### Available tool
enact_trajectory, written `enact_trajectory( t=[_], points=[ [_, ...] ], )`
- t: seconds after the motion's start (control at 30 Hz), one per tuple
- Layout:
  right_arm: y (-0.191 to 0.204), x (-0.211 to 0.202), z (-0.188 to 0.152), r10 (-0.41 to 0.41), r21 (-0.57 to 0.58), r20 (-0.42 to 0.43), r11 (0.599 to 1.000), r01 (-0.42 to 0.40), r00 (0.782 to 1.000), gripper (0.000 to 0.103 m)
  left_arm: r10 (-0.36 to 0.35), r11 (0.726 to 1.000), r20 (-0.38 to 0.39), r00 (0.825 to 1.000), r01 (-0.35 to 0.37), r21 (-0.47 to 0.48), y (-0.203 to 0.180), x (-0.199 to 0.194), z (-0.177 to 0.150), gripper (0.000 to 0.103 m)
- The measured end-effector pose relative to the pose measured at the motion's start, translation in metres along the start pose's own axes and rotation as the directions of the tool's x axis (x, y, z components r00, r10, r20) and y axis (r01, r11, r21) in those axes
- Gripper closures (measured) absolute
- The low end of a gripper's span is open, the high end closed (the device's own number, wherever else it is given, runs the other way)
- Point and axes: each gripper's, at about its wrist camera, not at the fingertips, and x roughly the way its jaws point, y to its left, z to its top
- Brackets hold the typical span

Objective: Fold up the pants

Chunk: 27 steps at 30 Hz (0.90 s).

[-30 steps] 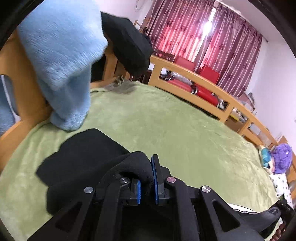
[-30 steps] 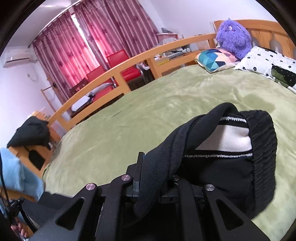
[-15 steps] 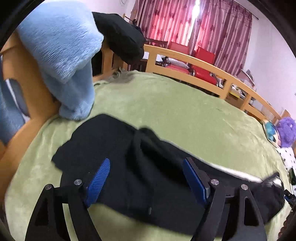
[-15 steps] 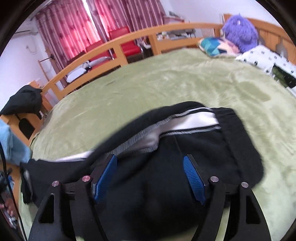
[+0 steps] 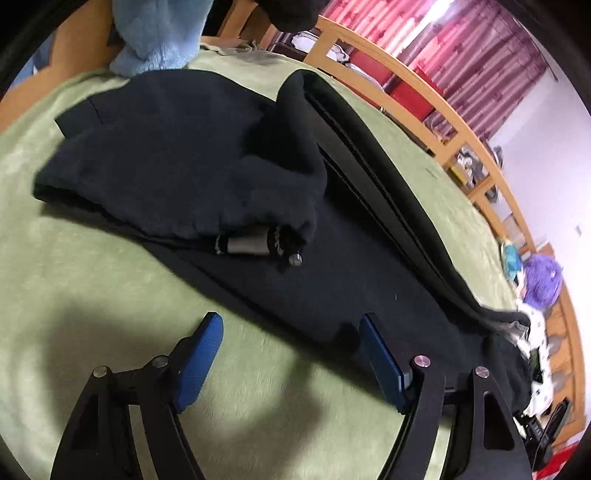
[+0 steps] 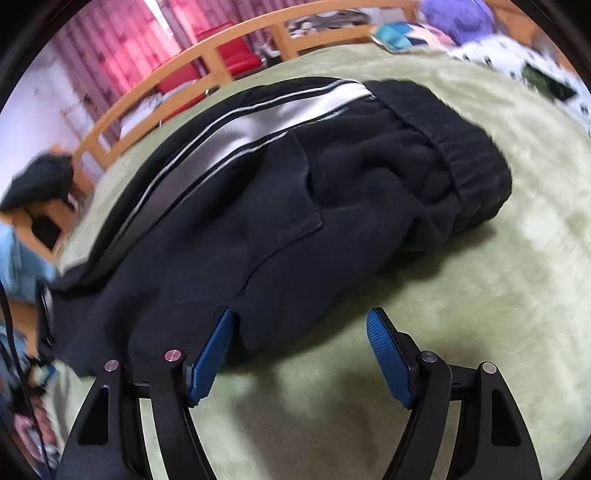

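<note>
Black pants with a white side stripe (image 6: 280, 110) lie lengthwise on the green blanket (image 5: 92, 288). The left wrist view shows the leg end (image 5: 184, 158) folded over, with a metal cord tip (image 5: 294, 259) beside it. The elastic waistband (image 6: 469, 158) shows in the right wrist view. My left gripper (image 5: 289, 318) hovers low at the pants' near edge, its jaws wide but closing. That edge lies loose between the blue pads, which do not press it. My right gripper (image 6: 301, 314) stands open at the near edge by the waist, holding nothing.
A light blue fleece (image 5: 155, 33) hangs over the wooden footboard at the leg end. A curved wooden rail (image 5: 424, 107) runs along the far side, red chairs behind it. A purple plush (image 5: 541, 280) and a spotted pillow (image 6: 517, 55) lie at the head end.
Both grippers were shut on the pants and lifting them. They have opened, let go and sunk toward the bed. The pants now lie on the blanket.
</note>
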Motion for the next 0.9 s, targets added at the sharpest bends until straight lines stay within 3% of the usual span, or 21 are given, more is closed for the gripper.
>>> enact_trajectory(
  t=[0.2, 0.37, 0.4, 0.43, 0.47, 0.5, 0.53, 0.6, 0.77, 0.9],
  points=[
    [-0.014, 0.025, 0.010, 0.050, 0.127, 0.013, 0.991, -0.051, 0.999, 0.029, -0.038, 0.978, 0.033, 0.999, 0.044, -0.206, 0.034, 0.018, 0.007, 0.036],
    [-0.004, 0.045, 0.015, 0.027, 0.132, 0.027, 0.991, -0.030, 0.999, 0.024, 0.016, 0.987, 0.036, 0.999, -0.010, -0.162, 0.021, 0.029, 0.013, 0.038],
    [0.000, 0.047, 0.015, 0.009, 0.118, 0.032, 0.993, -0.013, 0.999, 0.024, 0.033, 0.986, 0.039, 0.999, -0.026, -0.162, 0.020, 0.031, 0.013, 0.047],
    [0.004, 0.049, 0.014, -0.014, 0.097, 0.039, 0.995, 0.010, 0.999, 0.033, 0.046, 0.986, 0.043, 0.998, -0.038, -0.164, 0.019, 0.032, 0.013, 0.052],
    [0.008, 0.050, 0.013, -0.033, 0.081, 0.048, 0.996, 0.029, 0.998, 0.044, 0.044, 0.985, 0.047, 0.998, -0.036, -0.167, 0.022, 0.032, 0.014, 0.065],
    [0.009, 0.049, 0.013, -0.051, 0.082, 0.061, 0.996, 0.046, 0.997, 0.067, 0.048, 0.985, 0.047, 0.998, -0.039, -0.168, 0.024, 0.031, 0.015, 0.085],
    [0.008, 0.046, 0.013, -0.047, 0.097, 0.079, 0.995, 0.039, 0.996, 0.080, 0.037, 0.986, 0.046, 0.998, -0.028, -0.167, 0.025, 0.028, 0.017, 0.090],
    [0.003, 0.034, 0.010, -0.012, 0.119, 0.114, 0.993, -0.002, 0.993, 0.087, -0.012, 0.985, 0.041, 0.999, 0.019, -0.171, 0.029, 0.020, 0.021, 0.093],
    [0.012, -0.011, 0.003, -0.041, 0.050, 0.184, 0.998, 0.033, 0.982, 0.091, -0.045, 0.993, 0.078, 0.996, 0.053, -0.105, 0.009, -0.032, 0.016, 0.094],
    [-0.010, -0.053, -0.009, -0.047, 0.072, 0.178, 0.997, 0.035, 0.983, 0.091, -0.066, 0.995, 0.056, 0.996, 0.070, -0.068, 0.002, -0.076, -0.019, 0.095]
  ],
)
